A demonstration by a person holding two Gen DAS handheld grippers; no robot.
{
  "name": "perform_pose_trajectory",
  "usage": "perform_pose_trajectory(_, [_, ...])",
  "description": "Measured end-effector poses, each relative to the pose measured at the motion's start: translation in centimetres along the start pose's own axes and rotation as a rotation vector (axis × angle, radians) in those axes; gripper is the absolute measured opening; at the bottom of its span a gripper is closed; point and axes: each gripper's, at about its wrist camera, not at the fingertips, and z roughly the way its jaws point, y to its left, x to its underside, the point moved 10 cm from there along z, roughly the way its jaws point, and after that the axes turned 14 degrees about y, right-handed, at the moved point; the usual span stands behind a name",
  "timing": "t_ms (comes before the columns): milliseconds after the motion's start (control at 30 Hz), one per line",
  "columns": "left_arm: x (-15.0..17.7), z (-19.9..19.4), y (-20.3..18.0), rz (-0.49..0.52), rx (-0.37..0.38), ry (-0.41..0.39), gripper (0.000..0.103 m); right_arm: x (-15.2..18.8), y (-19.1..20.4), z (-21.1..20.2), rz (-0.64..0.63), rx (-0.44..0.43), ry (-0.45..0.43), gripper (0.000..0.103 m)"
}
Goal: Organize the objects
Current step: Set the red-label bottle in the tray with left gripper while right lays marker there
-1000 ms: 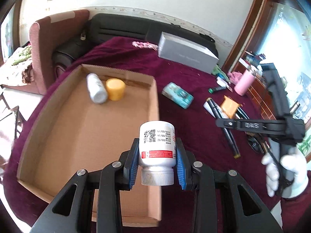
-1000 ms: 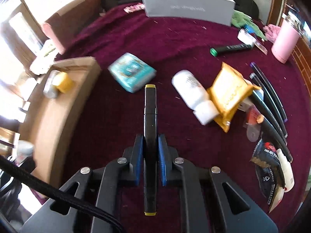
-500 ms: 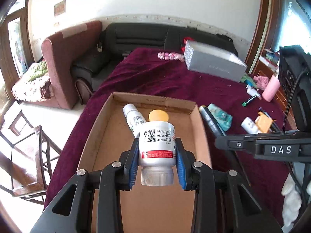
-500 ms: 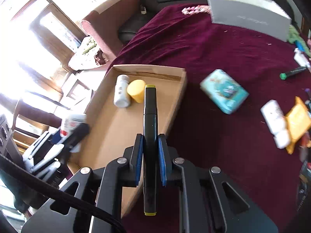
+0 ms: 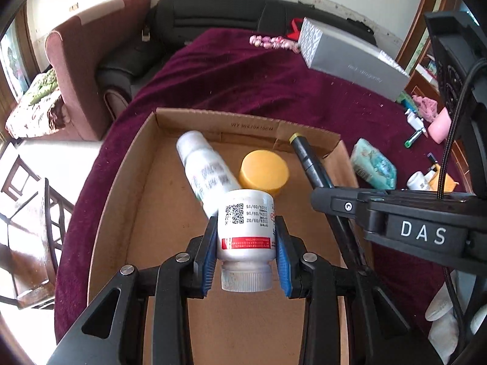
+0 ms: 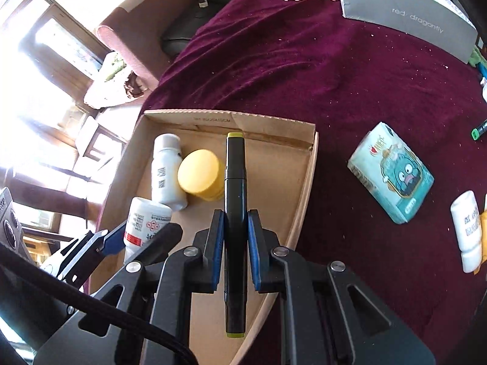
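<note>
My left gripper [image 5: 246,254] is shut on a white pill bottle [image 5: 245,231] with a red band, cap toward me, held over the open cardboard box [image 5: 140,164]. My right gripper [image 6: 235,251] is shut on a black marker [image 6: 235,200] with yellow-green ends, held over the same box [image 6: 306,188]. In the box lie a white bottle [image 5: 204,167] and a yellow-lidded jar [image 5: 264,172]. The right view shows them too: the bottle [image 6: 166,170], the jar [image 6: 199,173] and the left gripper's held bottle [image 6: 146,222]. The marker tip [image 5: 304,152] shows in the left view.
The box sits on a maroon cloth [image 6: 304,70]. To its right lie a teal tissue pack [image 6: 391,172], a white bottle [image 6: 467,229], a green marker [image 6: 479,130] and a grey carton [image 6: 404,15]. A sofa [image 5: 213,18] and an armchair [image 5: 76,70] stand behind.
Both grippers have swung left from the cluttered side of the table to over the box and come lower. The marker now hangs over the box's right part, close beside the held bottle.
</note>
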Motion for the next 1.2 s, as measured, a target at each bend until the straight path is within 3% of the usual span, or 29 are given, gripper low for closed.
perform_pose_trajectory(233, [-0.1, 1.7, 0.9, -0.031, -0.004, 0.031, 0.029, -1.2, -1.2, 1.4, 0.023, 0.07, 0.004, 0.013])
perform_pose_trajectory(767, [-0.5, 1.2, 1.6, -0.087, 0.0, -0.001, 0.03, -1.6, -1.4, 2.2, -0.015, 0.114, -0.017, 0.014])
perform_pose_trajectory(967, [-0.5, -0.5, 1.7, -0.075, -0.047, -0.045, 0.03, -1.4, -1.1, 1.9, -0.027, 0.091, -0.031, 0.025])
perform_pose_trajectory(1133, [-0.4, -2.5, 1.8, -0.062, -0.1, -0.093, 0.031, -1.4, -0.9, 0.7, -0.02, 0.039, -0.08, 0.047])
perform_pose_trajectory(1200, [-0.2, -3.5, 1.9, -0.061, -0.12, -0.111, 0.031, -1.5, -0.9, 0.0, -0.026, 0.02, -0.107, 0.047])
